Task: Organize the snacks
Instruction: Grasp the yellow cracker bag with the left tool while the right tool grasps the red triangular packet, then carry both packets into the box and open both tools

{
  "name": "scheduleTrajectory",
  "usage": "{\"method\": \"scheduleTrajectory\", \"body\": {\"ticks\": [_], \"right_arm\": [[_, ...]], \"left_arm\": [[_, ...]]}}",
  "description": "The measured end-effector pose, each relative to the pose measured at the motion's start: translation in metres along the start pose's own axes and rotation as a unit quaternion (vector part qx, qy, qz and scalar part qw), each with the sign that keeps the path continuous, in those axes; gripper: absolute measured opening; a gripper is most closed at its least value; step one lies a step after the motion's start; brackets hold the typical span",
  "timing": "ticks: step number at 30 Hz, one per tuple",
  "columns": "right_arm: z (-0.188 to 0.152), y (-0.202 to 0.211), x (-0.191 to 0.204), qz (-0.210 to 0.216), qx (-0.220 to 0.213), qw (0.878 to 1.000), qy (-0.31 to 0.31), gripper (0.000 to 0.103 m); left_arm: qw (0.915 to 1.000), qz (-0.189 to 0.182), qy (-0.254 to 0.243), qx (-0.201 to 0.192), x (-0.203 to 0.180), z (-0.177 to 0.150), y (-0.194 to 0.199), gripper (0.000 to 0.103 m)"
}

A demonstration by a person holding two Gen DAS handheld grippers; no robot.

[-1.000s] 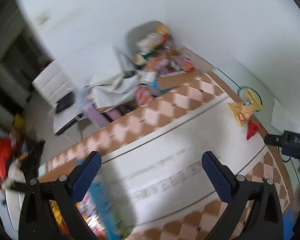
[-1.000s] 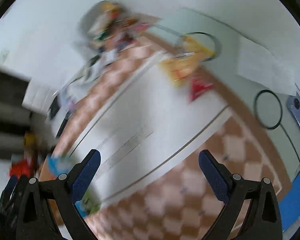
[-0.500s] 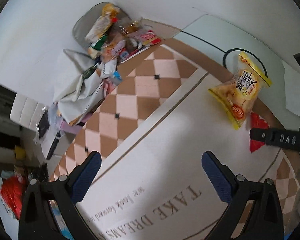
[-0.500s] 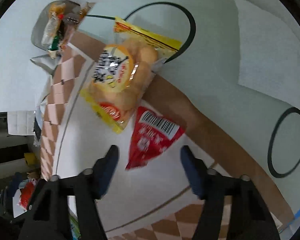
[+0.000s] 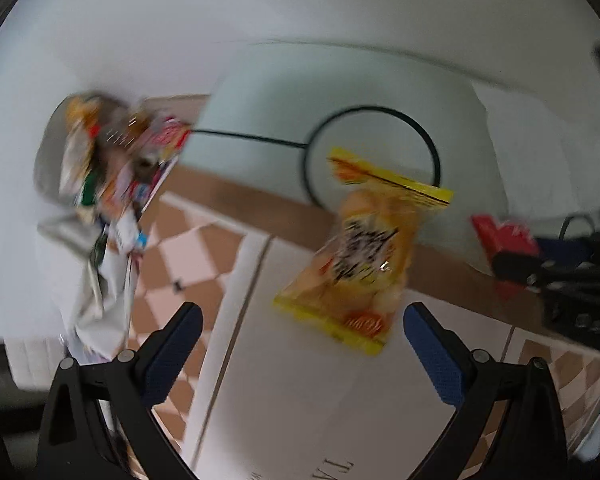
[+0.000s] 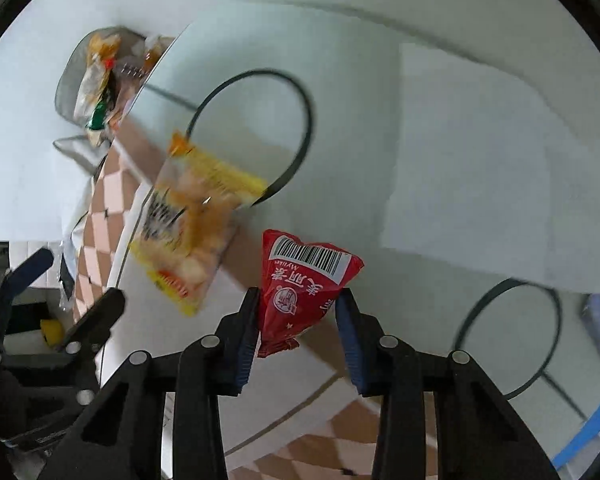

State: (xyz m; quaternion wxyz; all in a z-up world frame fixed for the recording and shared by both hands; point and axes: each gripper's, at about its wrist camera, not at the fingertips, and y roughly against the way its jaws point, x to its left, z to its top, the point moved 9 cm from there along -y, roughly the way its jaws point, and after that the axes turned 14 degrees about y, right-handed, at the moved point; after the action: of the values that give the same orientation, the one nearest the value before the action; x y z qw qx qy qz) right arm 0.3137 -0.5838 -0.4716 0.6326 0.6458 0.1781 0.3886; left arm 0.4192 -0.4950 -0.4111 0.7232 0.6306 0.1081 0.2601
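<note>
A yellow snack bag [image 5: 364, 256] lies on the white mat, its top over a black ring; it also shows in the right wrist view [image 6: 196, 220]. My left gripper [image 5: 298, 344] is open and empty just short of it. A small red snack packet [image 6: 304, 284] with a barcode sits between the blue pads of my right gripper [image 6: 298, 320], which is closed on it; the packet shows at the right of the left wrist view [image 5: 500, 236]. A pile of mixed snacks [image 5: 116, 156] lies far left.
A checkered cloth [image 5: 180, 256] lies under the white mat [image 5: 300, 392]. A second black ring [image 6: 508, 340] and a white paper sheet [image 6: 472, 168] lie to the right. A grey bowl [image 6: 72, 76] holds snacks at the far left. My left gripper shows at the left [image 6: 76, 312].
My right gripper closed in on the red packet and now grips it. My left gripper moved forward toward the yellow bag, which now sits close between its fingers.
</note>
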Motion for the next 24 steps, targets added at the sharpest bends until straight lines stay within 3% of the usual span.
{"method": "scheduleTrajectory", "body": {"ticks": [8, 9, 10, 11, 12, 15, 21, 24], "right_arm": [[0.005, 0.015, -0.032, -0.002, -0.009, 1.000, -0.017, 0.038], [0.000, 0.019, -0.035, -0.001, -0.010, 1.000, -0.017, 0.038], [0.001, 0.020, -0.037, -0.002, -0.010, 1.000, -0.013, 0.038], [0.001, 0.022, -0.039, -0.004, -0.011, 1.000, -0.011, 0.038], [-0.001, 0.026, -0.043, -0.005, -0.012, 1.000, -0.009, 0.038], [0.001, 0.032, -0.043, -0.006, -0.017, 1.000, -0.003, 0.037], [0.002, 0.039, -0.031, 0.002, -0.021, 1.000, 0.013, 0.037], [-0.001, 0.044, -0.020, 0.006, -0.022, 0.999, 0.031, 0.036]], "left_arm": [[0.9970, -0.024, -0.022, 0.070, -0.039, 0.009, -0.043, 0.103], [0.9962, -0.032, -0.022, 0.078, -0.044, 0.008, -0.047, 0.096], [0.9955, -0.040, -0.020, 0.083, -0.047, 0.006, -0.049, 0.079], [0.9956, -0.043, -0.016, 0.082, -0.048, 0.005, -0.049, 0.075], [0.9957, -0.052, -0.004, 0.076, -0.049, 0.007, -0.047, 0.058], [0.9941, -0.070, 0.041, 0.071, -0.043, 0.009, -0.038, 0.046], [0.9870, -0.099, 0.113, 0.057, -0.029, -0.004, -0.011, 0.045], [0.9778, -0.116, 0.168, 0.045, -0.011, -0.021, 0.009, 0.045]]}}
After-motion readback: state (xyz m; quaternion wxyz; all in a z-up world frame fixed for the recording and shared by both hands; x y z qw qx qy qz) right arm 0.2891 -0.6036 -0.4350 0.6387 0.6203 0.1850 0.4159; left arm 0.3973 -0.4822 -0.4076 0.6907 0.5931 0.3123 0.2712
